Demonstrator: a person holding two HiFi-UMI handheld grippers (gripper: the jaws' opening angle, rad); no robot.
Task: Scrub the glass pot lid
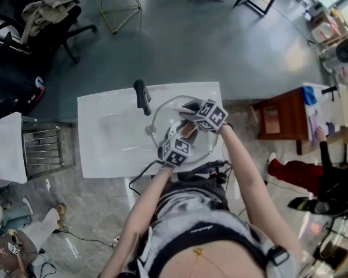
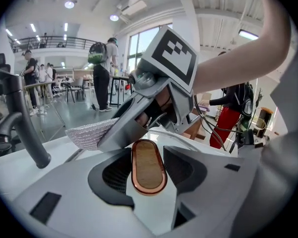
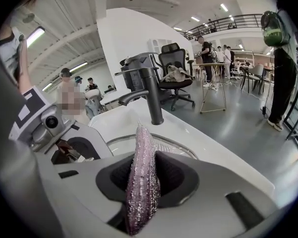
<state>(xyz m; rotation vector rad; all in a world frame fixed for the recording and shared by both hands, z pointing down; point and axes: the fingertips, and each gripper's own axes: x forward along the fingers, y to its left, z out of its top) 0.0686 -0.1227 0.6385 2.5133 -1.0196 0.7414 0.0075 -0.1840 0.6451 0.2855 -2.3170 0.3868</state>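
Note:
A glass pot lid [image 1: 161,113] lies in the white sink [image 1: 104,138], close to the black faucet [image 1: 142,96]. Its oval wooden handle [image 2: 148,166], rimmed in copper, stands between the jaws of my left gripper [image 2: 149,176], and the pads lie against both its sides. My right gripper [image 3: 144,182] is shut on a glittery purple scrub sponge [image 3: 140,172], held on edge above the lid's rim [image 3: 175,146]. In the head view the two grippers meet over the lid, left [image 1: 184,135] nearer me, right [image 1: 188,112] beyond it. The sponge's tip [image 2: 89,133] points left in the left gripper view.
A metal rack [image 1: 43,146] stands left of the sink and a wooden table [image 1: 284,117] to its right. An office chair [image 1: 40,16] sits at the far left. Cables [image 1: 142,175] trail off the sink's near edge. People stand around the hall beyond.

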